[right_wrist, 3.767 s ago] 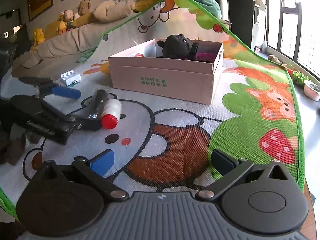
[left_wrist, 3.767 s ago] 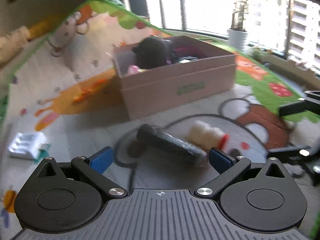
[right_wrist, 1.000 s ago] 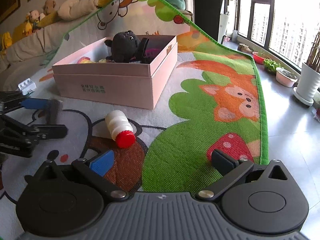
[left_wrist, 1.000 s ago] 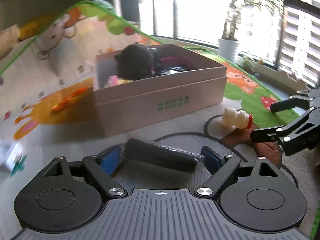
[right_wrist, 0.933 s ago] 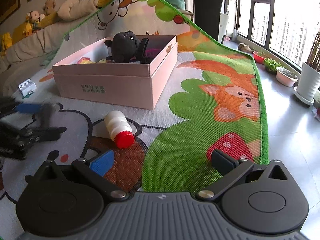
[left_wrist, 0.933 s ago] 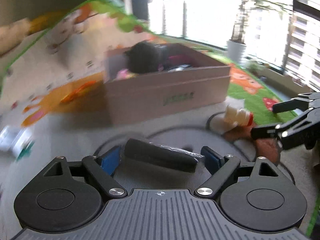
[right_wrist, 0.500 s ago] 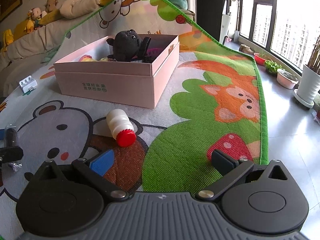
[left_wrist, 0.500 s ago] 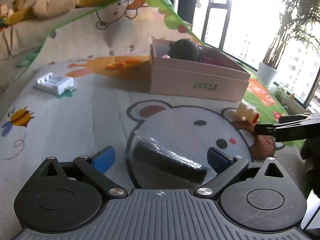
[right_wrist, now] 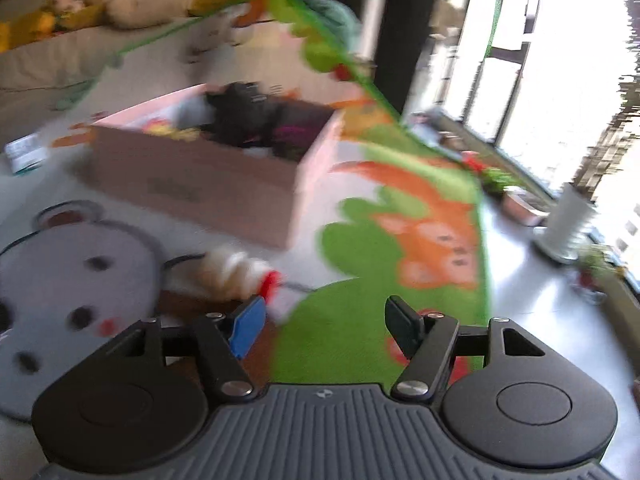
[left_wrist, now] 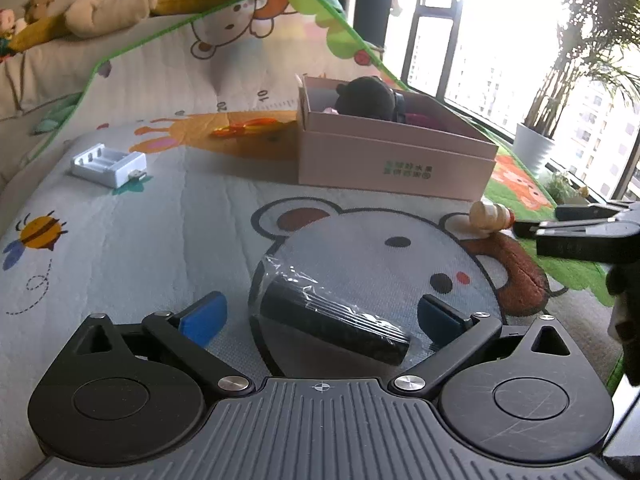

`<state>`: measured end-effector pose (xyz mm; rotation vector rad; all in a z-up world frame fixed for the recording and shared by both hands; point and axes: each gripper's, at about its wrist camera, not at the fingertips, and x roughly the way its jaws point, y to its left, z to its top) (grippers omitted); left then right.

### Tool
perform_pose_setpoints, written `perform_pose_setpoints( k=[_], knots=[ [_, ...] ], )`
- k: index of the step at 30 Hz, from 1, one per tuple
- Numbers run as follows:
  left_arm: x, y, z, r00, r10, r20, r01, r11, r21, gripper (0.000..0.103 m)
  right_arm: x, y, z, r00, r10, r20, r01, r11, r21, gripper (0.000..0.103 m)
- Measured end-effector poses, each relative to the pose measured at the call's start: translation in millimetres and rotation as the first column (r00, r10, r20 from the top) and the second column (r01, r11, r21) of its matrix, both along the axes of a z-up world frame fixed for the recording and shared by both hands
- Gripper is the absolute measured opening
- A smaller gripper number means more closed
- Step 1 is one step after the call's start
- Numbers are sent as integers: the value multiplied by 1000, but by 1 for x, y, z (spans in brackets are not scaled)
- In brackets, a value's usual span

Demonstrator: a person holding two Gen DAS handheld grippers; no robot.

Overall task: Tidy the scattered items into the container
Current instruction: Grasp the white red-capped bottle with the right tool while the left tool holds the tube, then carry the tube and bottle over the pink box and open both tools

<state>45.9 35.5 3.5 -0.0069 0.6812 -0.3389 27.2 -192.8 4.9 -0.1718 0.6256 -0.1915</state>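
On the far left of the play mat [left_wrist: 132,236], the white battery charger [left_wrist: 108,163] lies alone, well apart from everything else. Nearer the camera, the left gripper [left_wrist: 320,314] has its jaws opening to full width; the black cylinder in clear wrap [left_wrist: 334,326] lies on the mat between them, slanted, with a gap at each pad, so nothing presses on it. It sits on the printed bear face, well short of the pink box [left_wrist: 394,162]. That box stands farther back toward the middle, open on top, with a black plush toy [left_wrist: 366,98] and some pink and purple things already inside. An orange item [left_wrist: 244,128] lies on the mat just left of the box. To the right of the box front, the small white bottle with a red cap [left_wrist: 490,218] lies on its side on the mat, and the right gripper [left_wrist: 560,220] reaches in from the right edge with its fingertips just beside the cap.

The right wrist view is blurred. There the bottle [right_wrist: 236,272] lies just ahead and left of the blue left pad [right_wrist: 250,326]; the right gripper [right_wrist: 324,326] has its jaws closing with only green mat between them, nothing held. The box [right_wrist: 200,184] stands beyond, upper left
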Motion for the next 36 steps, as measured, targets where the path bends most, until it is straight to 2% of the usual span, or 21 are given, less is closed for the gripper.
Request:
perform_pose_setpoints(
  k=[2,3,6,8,10,12,15,16,17,18,21,23,24,26,28,30,33,36],
  knots=[
    [0,0,0,1000,0,0,0,1000,0,103,-4,2,3,999,-10,44,12,998,-57,75],
    [0,0,0,1000,0,0,0,1000,-1,103,-7,2,6,998,5,56,-3,999,-50,76],
    [0,1,0,1000,1,0,-1,1000,-10,103,-10,-2,16,995,87,39,-91,988,125,77],
    [0,2,0,1000,2,0,-2,1000,-14,103,-7,1,18,994,108,29,-112,972,207,77],
    [0,3,0,1000,2,0,-2,1000,-20,103,-2,6,17,993,116,23,-118,964,240,77],
    [-1,4,0,1000,2,1,-2,1000,-25,103,4,13,14,993,115,16,-116,967,227,76],
    [-1,5,0,1000,2,1,-2,1000,-31,103,14,18,8,993,116,-1,-113,969,217,70],
    [-1,5,0,1000,3,1,-3,999,-33,103,16,18,7,994,113,-8,-109,970,217,64],
    [0,5,0,1000,3,1,-3,999,-35,103,18,17,5,994,109,-17,-103,971,218,51],
    [0,6,0,1000,2,1,-2,999,-41,103,20,16,4,993,111,-28,-102,970,222,44],
    [0,10,1,1000,-5,-1,5,998,-69,103,15,15,5,994,109,-28,-100,968,228,45],
    [1,12,2,999,-53,-1,52,995,-85,103,5,16,11,992,124,-10,-119,967,225,45],
    [0,10,3,995,-98,0,97,992,-74,103,-1,16,14,991,135,-2,-131,965,227,45],
    [-4,1,5,981,-193,13,192,981,28,103,-17,18,20,986,164,14,-162,958,236,45],
    [-11,-8,5,962,-269,37,261,953,156,103,-30,19,23,983,184,20,-184,953,239,45],
    [-14,-13,4,951,-307,44,289,929,231,103,-43,20,24,979,201,21,-199,949,245,45],
    [-11,-15,4,940,-339,41,316,910,267,103,-57,24,23,977,213,18,-211,946,246,45],
    [-4,-16,3,940,-341,31,321,909,267,103,-64,29,22,974,227,21,-226,947,230,45]
  ],
)
